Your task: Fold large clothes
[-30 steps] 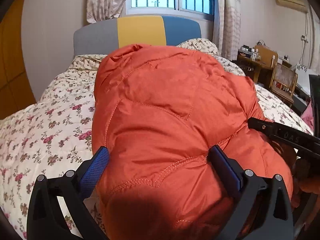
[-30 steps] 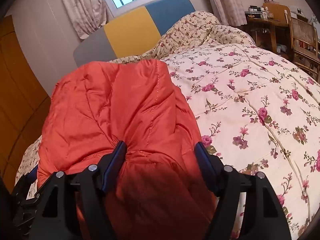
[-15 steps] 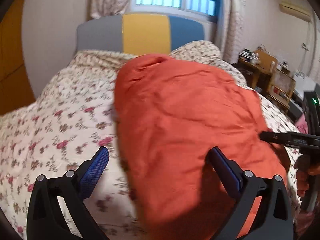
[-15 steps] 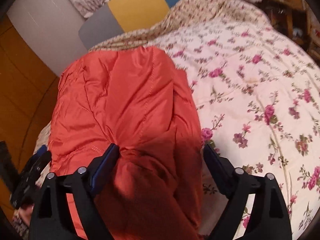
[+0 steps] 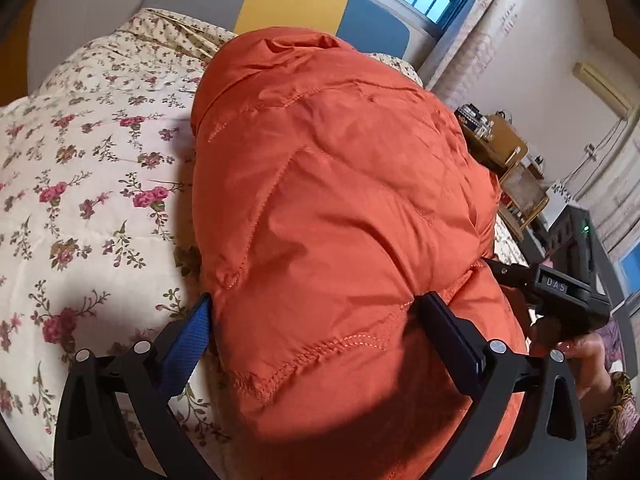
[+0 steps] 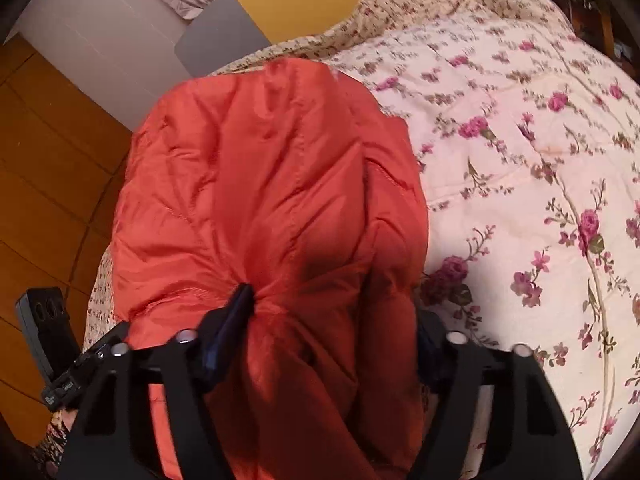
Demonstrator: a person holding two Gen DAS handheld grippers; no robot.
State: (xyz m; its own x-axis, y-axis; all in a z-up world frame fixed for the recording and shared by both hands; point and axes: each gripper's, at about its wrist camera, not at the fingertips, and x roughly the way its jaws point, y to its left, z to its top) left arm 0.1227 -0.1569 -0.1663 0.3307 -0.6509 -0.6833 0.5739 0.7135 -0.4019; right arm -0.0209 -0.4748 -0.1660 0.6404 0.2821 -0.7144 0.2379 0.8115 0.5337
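A puffy orange quilted jacket (image 5: 340, 180) lies bunched on the flowered quilt, its near end toward me. In the left wrist view my left gripper (image 5: 316, 300) straddles that near end. Its jaws are closing, and both pads press into the bulging fabric. In the right wrist view the same jacket (image 6: 260, 180) fills the middle. My right gripper (image 6: 334, 304) is closing on a gathered fold. Its left finger (image 6: 240, 304) digs into the cloth and creases fan out from it. Fabric hides most of the right finger. A hand (image 5: 580, 352) holds the right tool at the jacket's right side.
The flowered quilt (image 6: 520, 160) covers the bed and spreads wide to the right of the jacket. A grey, yellow and blue headboard (image 5: 292, 0) stands at the far end. A wooden desk and chair (image 5: 508, 152) stand beside the bed. A black device (image 6: 40, 320) stands on the wooden floor.
The left view has rolled, and the jacket's end sits between both left pads again after lying only against the right one. The right jaws have narrowed and pinch a fold.
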